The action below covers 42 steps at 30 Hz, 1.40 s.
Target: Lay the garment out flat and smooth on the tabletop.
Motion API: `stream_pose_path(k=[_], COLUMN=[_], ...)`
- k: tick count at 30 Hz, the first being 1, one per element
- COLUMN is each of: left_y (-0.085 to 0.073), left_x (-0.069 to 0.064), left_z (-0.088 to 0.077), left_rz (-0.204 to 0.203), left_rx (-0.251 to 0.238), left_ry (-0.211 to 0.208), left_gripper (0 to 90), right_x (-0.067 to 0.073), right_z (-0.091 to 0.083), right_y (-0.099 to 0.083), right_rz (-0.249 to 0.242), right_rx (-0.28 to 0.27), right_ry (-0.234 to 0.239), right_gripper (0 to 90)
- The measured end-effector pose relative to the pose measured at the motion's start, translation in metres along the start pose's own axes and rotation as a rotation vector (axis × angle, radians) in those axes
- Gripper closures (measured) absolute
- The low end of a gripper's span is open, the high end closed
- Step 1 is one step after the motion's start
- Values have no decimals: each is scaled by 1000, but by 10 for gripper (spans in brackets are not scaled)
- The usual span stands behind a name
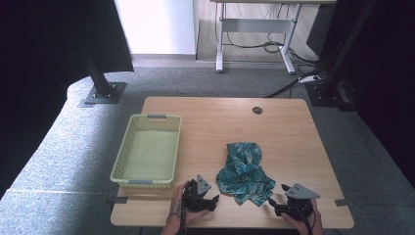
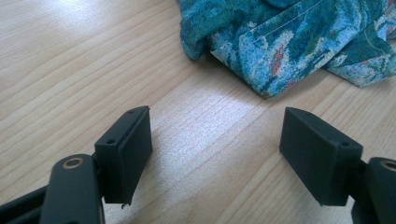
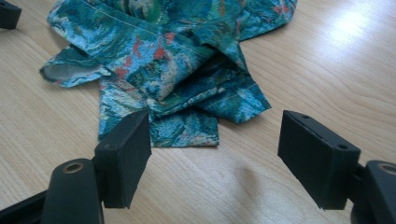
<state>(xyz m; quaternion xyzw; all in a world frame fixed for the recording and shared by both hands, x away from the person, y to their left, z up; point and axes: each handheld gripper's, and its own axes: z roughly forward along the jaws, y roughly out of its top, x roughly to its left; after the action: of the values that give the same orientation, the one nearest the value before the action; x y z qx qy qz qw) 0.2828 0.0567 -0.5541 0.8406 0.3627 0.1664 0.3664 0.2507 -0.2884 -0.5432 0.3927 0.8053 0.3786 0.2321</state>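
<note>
Seen from above: a pale wooden surface (image 1: 288, 127) with rounded corners and a small round cable hole (image 1: 257, 110) near its far edge, standing on grey carpet (image 1: 58, 142). Left of centre, a pale yellow-green plastic basket (image 1: 125, 147) with perforated walls, nothing inside. Right of centre and toward the near edge, a crumpled teal patterned cloth (image 1: 244, 171), lying in loose folds with stitched hems showing, blue-green with small red flecks. At the near edge, two hand-held black grippers: left gripper (image 1: 213, 199) just beside the cloth's near left corner, right gripper (image 1: 272, 201) just beside its near right corner, neither touching the fabric. In the left gripper view, jaws spread wide over bare wood grain, cloth (image 2: 289, 42) lying ahead and to the right. In the right gripper view, jaws likewise wide apart and holding nothing, cloth (image 3: 173, 56) spread just ahead. Beyond the surface, black curtains at both sides, black metal posts bolted to floor plates, a white-legged desk (image 1: 254, 34) with cables trailing across the floor.
</note>
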Motion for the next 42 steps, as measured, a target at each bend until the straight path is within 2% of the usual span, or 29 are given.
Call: stream_pose_path(k=[3,7,12,19,22,32,38,42], left_y=[0,1,1,1,1,1,1,1], left_x=[0,1,1,1,1,1,1,1], left_z=[0,1,1,1,1,1,1,1], left_rz=[-3,-6,-5,-5,-5,-4,-5,-4], left_rx=[0,1,2,1,1,1,2,2], left_ry=[3,5,5,5,5,6,6,6], left_gripper=[250,250,251,251,251,252,252,252], right_x=[3,8,15,24,25,22,21,23], right_z=[-2,-4,1,7,10,33,48,54], right_y=[3,6,11,26,33,51,46,38], right_rz=[-17,-29,-35,-74,-81,-109,-104,-109], right_rx=[2,-9,-6,-12,-19,18,62,91], right_ry=[-2,20,64,71,83,100,132,123], right_gripper=[253,256,255,258,264,263,263,263])
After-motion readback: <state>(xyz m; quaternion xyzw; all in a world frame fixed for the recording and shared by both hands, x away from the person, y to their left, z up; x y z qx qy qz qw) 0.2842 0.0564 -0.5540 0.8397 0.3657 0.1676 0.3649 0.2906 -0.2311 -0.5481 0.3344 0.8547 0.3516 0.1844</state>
